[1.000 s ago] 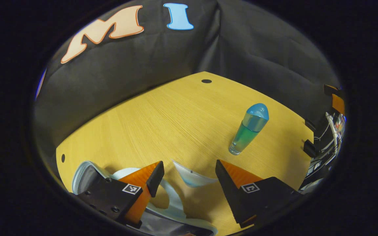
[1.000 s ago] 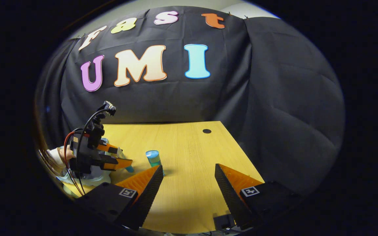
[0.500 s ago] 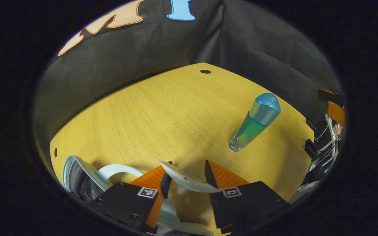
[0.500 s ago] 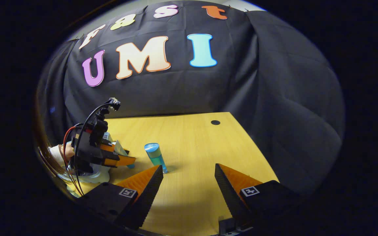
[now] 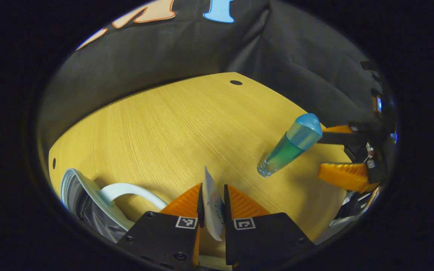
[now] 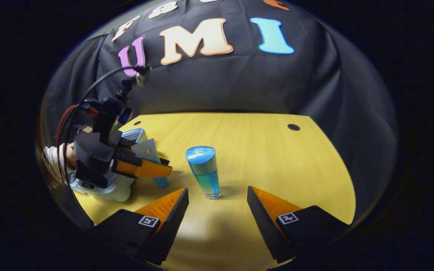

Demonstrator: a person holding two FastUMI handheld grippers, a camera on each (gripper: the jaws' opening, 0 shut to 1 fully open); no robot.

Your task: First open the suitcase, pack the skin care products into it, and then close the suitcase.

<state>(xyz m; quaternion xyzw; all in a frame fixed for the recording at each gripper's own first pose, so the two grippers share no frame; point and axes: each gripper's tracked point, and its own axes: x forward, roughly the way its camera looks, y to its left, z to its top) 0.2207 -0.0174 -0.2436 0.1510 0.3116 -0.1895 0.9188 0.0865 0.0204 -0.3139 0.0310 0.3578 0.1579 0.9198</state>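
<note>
Wooden table (image 5: 171, 124): an open pale-blue suitcase (image 5: 85, 195) is seen at its near-left edge. A capped blue-green bottle (image 6: 205, 171) stands upright mid-table, well apart from the case.

Left gripper (image 5: 213, 199): jaws, wide apart a second ago, are now closed on a flat white tube (image 5: 212, 205), which is held edge-up. First item is judged secured; packing can follow.

Right gripper (image 6: 217, 199): jaws are held open, brought closer to the bottle, which is not yet between them.

In the right gripper view, the tube's blue cap (image 6: 161, 182) and a hand (image 6: 68, 156) are seen.
</note>
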